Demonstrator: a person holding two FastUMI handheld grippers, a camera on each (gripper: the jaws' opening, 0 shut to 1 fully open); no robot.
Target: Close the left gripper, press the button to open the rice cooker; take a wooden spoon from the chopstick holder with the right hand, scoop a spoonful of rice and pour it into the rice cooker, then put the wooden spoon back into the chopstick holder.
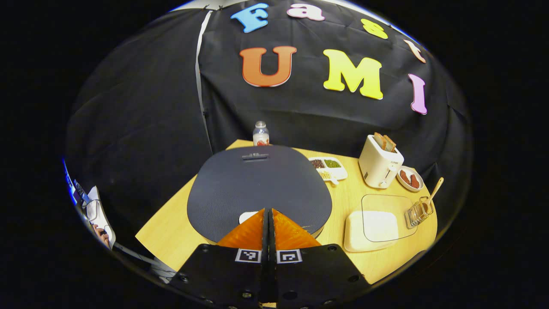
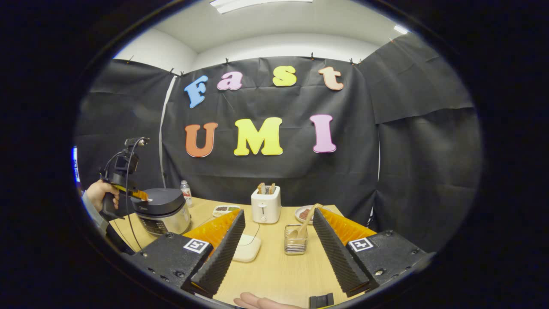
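Observation:
My left gripper point(image 1: 268, 211) is shut with nothing held, its tips just above the front of the rice cooker's dark closed lid point(image 1: 257, 184), beside a small white button point(image 1: 248, 216). In the right gripper view a hand holds that left gripper point(image 2: 145, 197) against the top front of the rice cooker point(image 2: 165, 211). My right gripper point(image 2: 278, 213) hangs open over the table's near side. Between its fingers, farther off, stands the clear chopstick holder point(image 2: 295, 241) with the wooden spoon point(image 2: 305, 223) leaning in it. The holder point(image 1: 418, 213) and spoon point(image 1: 434, 192) sit at the table's right edge. The white rice box point(image 1: 371, 226) point(image 2: 246, 247) lies between cooker and holder.
A white toaster point(image 1: 379, 165) point(image 2: 266, 205) with bread stands at the back. Near it are a divided dish of beans point(image 1: 328, 168), a plate of red food point(image 1: 410, 178) and a small bottle point(image 1: 260, 134). A hand point(image 2: 257, 302) shows at the near table edge.

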